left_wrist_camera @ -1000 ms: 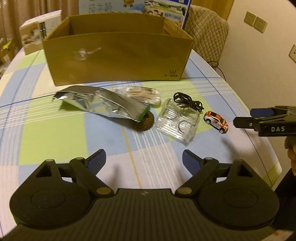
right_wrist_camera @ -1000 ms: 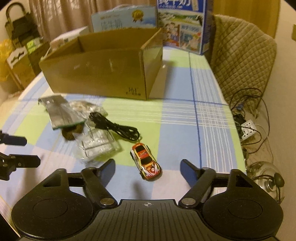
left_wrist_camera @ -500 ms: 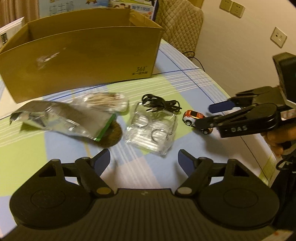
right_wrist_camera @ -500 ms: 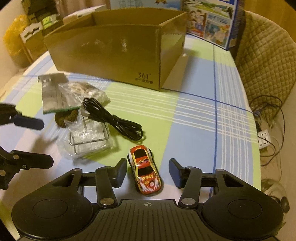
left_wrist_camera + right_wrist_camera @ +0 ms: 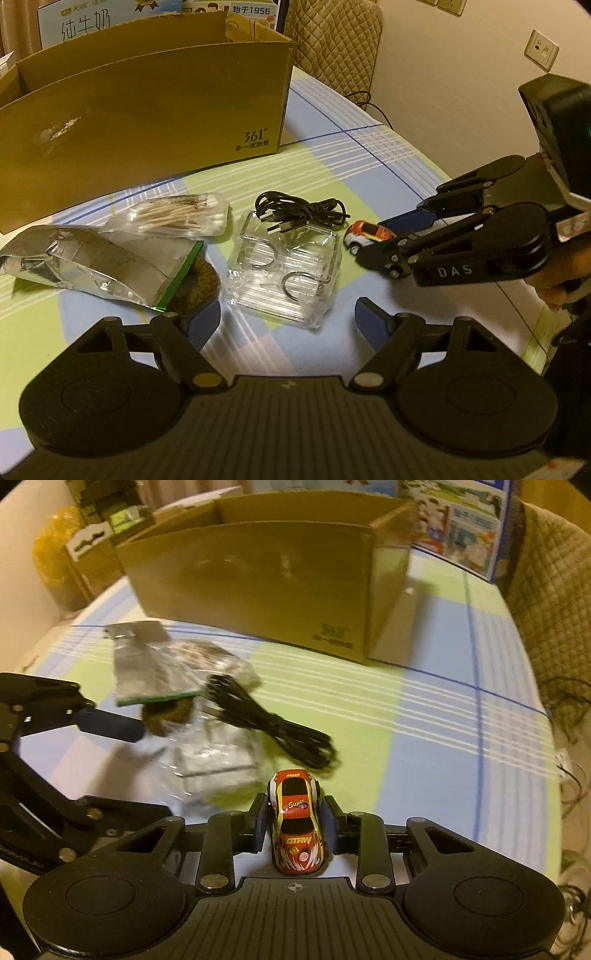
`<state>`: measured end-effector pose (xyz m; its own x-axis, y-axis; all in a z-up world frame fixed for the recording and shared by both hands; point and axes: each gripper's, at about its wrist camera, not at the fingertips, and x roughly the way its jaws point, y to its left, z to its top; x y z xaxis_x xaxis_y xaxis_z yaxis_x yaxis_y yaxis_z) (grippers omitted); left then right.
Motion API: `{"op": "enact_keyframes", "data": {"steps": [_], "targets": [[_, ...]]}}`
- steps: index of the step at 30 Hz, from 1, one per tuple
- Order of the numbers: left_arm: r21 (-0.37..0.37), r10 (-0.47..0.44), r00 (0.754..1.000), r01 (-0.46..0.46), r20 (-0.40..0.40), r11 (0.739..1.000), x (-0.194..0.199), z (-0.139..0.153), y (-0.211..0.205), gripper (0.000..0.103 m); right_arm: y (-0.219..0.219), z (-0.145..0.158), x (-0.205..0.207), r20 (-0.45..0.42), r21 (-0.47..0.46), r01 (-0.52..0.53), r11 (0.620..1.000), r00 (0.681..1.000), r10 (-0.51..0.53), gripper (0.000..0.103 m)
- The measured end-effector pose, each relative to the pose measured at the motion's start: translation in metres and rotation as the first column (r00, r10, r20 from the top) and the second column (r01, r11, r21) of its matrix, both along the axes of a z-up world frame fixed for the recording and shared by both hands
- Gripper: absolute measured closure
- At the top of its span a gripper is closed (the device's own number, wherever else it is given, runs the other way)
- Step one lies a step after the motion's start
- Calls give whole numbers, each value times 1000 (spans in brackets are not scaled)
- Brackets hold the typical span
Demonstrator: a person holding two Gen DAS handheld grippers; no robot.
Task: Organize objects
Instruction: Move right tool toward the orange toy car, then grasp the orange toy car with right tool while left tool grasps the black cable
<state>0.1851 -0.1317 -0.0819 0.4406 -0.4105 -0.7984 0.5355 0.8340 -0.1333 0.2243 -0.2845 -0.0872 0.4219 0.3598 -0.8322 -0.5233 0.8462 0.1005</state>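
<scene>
Toy car (image 5: 296,827) pinched between both pads of right gripper (image 5: 294,829), on tablecloth (image 5: 436,760) near the front-right edge. Left to right in left wrist view: foil pouch (image 5: 103,266), cotton swab pack (image 5: 177,218), clear plastic pack (image 5: 284,273), black cable (image 5: 299,212), car (image 5: 365,234). Left gripper (image 5: 288,325) spread wide, holding nothing, just short of clear pack. Cardboard box (image 5: 147,110) behind, top open. Bare cloth right of cable, up to table edge.

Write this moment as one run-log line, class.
right gripper: shut on toy car | left gripper: open, over clear plastic pack | cardboard box: behind, open top | car on table
</scene>
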Motion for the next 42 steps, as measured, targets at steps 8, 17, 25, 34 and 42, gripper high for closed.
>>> {"op": "enact_keyframes", "data": {"steps": [8, 17, 25, 34, 42], "targets": [[-10, 73, 997, -73, -6, 997, -11, 8, 29, 28, 16, 1, -8, -35, 101, -109, 989, 993, 113, 76], [-17, 134, 991, -134, 1, 991, -13, 13, 44, 28, 28, 1, -1, -27, 109, -99, 989, 994, 102, 76], [-26, 179, 984, -179, 0, 984, -19, 15, 56, 28, 22, -1, 6, -41, 113, -34, 993, 998, 39, 76], [-50, 236, 972, -235, 13, 971, -13, 7, 36, 21, 2, 5, 9, -63, 148, 71, 986, 996, -62, 76], [-12, 322, 947, -322, -12, 947, -1, -9, 17, 36, 3, 5, 7, -75, 150, 51, 987, 996, -40, 76]]}}
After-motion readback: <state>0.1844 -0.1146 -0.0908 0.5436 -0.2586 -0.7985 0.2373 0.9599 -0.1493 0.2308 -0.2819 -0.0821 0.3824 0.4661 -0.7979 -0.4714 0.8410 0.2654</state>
